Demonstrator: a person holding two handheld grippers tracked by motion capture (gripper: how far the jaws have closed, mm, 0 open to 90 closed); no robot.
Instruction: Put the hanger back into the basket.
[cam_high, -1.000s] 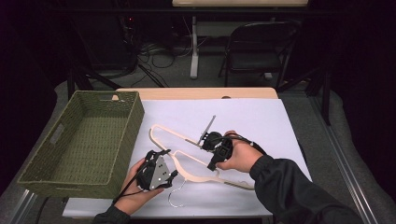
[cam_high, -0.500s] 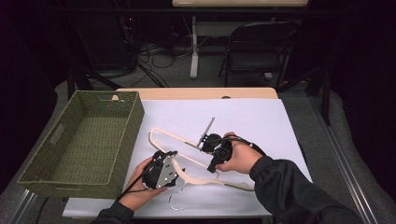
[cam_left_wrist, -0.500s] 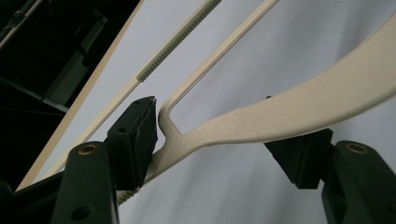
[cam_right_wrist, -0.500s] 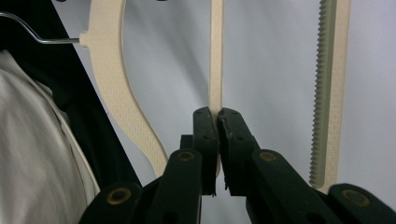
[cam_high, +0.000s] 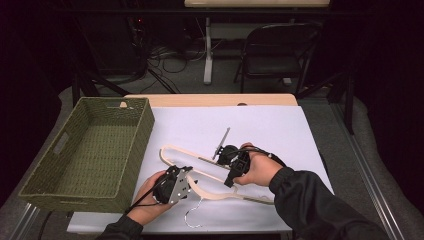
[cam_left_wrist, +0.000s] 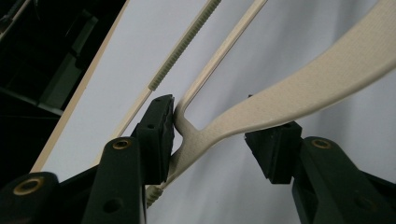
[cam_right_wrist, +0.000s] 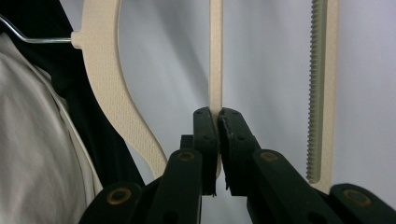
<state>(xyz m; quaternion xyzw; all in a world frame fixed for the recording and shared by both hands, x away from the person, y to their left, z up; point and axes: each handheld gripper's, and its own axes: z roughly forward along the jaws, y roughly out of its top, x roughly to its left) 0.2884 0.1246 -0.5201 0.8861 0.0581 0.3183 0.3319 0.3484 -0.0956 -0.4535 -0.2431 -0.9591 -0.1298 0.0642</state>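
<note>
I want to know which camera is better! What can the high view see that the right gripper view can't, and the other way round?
High view alone: the green woven basket, the folding chair behind the table, and the left gripper at the hanger's shoulder. Right gripper view alone: a close look at its jaws pinched shut on the hanger's thin bar, and the ridged strip beside it. Both share: the cream hanger, its metal hook, the right gripper and the white table cover.

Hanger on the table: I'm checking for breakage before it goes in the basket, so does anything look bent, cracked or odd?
No crack or bend shows on the hanger. It lies flat on the white sheet. The right gripper is shut on its thin crossbar, and the left gripper stands open around a corner.
</note>
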